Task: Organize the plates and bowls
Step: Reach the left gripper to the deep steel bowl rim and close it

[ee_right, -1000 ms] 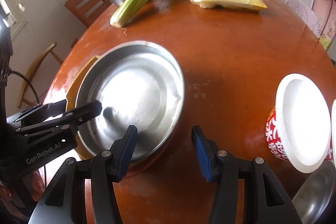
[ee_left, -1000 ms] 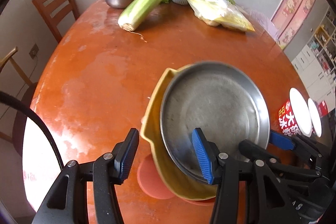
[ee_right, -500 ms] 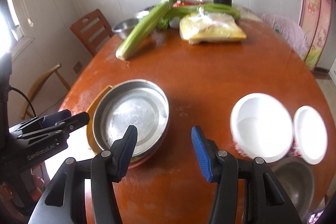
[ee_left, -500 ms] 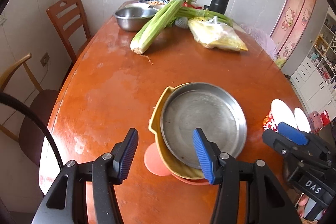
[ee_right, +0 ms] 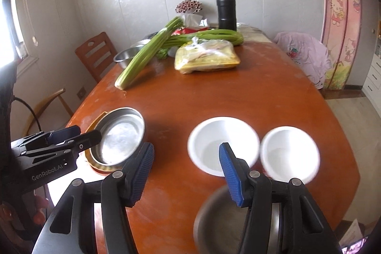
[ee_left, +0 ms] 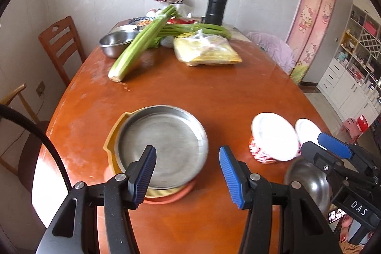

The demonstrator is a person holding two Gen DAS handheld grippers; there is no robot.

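A steel plate (ee_left: 164, 139) lies stacked on a yellow plate (ee_left: 112, 137), which rests on an orange plate (ee_left: 171, 198), near the table's front left. My left gripper (ee_left: 187, 151) hovers open above the stack, holding nothing. To the right stand two white bowls (ee_right: 222, 142) (ee_right: 289, 151), the larger with a red patterned outside, and a steel bowl (ee_right: 221, 218) in front of them. My right gripper (ee_right: 186, 149) hangs above the table between the plate stack (ee_right: 121, 135) and the bowls; its jaws are opening with nothing between them.
At the far end of the orange-brown table (ee_left: 190, 92) lie celery stalks (ee_left: 138, 49), a steel bowl (ee_left: 116, 42), a yellow plastic bag (ee_left: 204, 51) and a black flask (ee_left: 215, 7). A wooden chair (ee_left: 62, 44) stands at the left edge.
Both grippers have pulled back and risen away from the plate stack. The stack looks smaller, and the white bowls and the near steel bowl have come into view.
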